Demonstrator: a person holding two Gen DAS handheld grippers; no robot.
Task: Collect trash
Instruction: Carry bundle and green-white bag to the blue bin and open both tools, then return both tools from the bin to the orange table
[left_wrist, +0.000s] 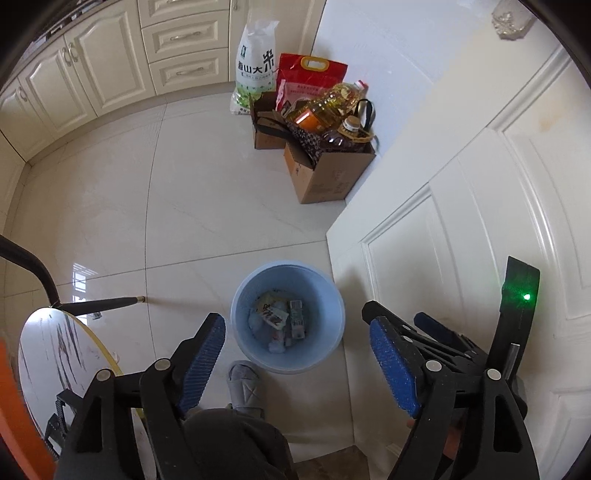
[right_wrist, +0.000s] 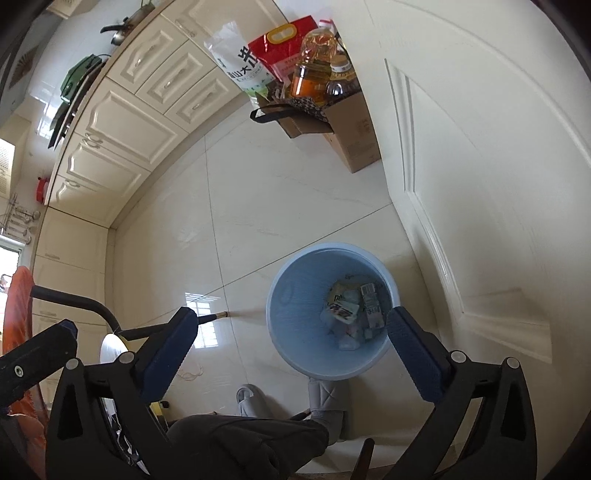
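Observation:
A light blue trash bin (left_wrist: 332, 314) stands on the tiled floor beside a white door; it also shows in the right wrist view (right_wrist: 291, 306). Several crumpled wrappers and small cartons (left_wrist: 280, 317) lie at its bottom, also seen in the right wrist view (right_wrist: 351, 314). My left gripper (left_wrist: 295, 332) is open and empty, held above the bin. My right gripper (right_wrist: 291, 325) is open and empty, also above the bin. The right gripper's fingers (left_wrist: 432, 328) show in the left wrist view at right.
The white door (left_wrist: 480, 221) is close on the right. Cardboard boxes (left_wrist: 325, 173) with oil bottles and rice bags stand at the far wall. Cream cabinets (left_wrist: 92, 74) line the back. A round marble table (left_wrist: 55, 354) is at left. Grey slippers (right_wrist: 325, 402) stand by the bin.

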